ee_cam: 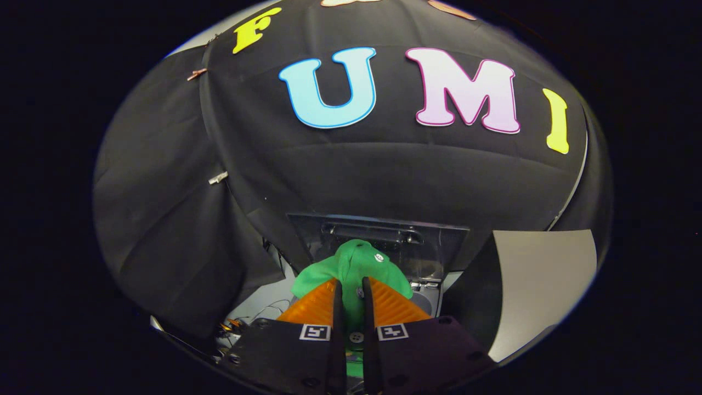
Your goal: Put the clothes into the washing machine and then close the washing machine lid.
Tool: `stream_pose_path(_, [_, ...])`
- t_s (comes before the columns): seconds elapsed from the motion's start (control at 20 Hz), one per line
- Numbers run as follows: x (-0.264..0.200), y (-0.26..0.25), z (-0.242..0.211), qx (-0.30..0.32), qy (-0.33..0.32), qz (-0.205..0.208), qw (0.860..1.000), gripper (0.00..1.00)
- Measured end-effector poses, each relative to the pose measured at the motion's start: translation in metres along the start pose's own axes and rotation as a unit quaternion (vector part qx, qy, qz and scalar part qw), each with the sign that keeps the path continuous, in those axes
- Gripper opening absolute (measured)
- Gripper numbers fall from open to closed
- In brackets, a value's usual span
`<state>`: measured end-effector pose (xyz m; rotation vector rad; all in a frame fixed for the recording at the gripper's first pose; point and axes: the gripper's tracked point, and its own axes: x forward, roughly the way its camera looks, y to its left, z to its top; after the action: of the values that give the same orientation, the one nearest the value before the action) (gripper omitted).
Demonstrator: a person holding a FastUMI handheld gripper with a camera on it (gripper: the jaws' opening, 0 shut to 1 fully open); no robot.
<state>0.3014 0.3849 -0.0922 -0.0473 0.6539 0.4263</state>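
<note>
A green garment (351,263) bunches up between and over my orange fingers (315,307). My gripper (351,288) is shut on it, with both fingers pressed close on the cloth. Just beyond the garment stands the washing machine's raised lid (433,241), dark and glossy, with a handle recess along its top. Part of the machine's grey top panel (425,299) shows to the right of the fingers. The tub opening is hidden behind the garment and the gripper body.
A white board (543,280) stands to the right of the machine. Loose wires (258,315) lie on the light surface to the left of the fingers. Black cloth hangs close behind and to the left of the machine.
</note>
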Motion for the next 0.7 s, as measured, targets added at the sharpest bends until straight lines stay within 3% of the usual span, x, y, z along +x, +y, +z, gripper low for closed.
stream_pose_path(0.7, [0.100, -0.019, -0.114, -0.010, 0.087, -0.031, 0.996, 0.16])
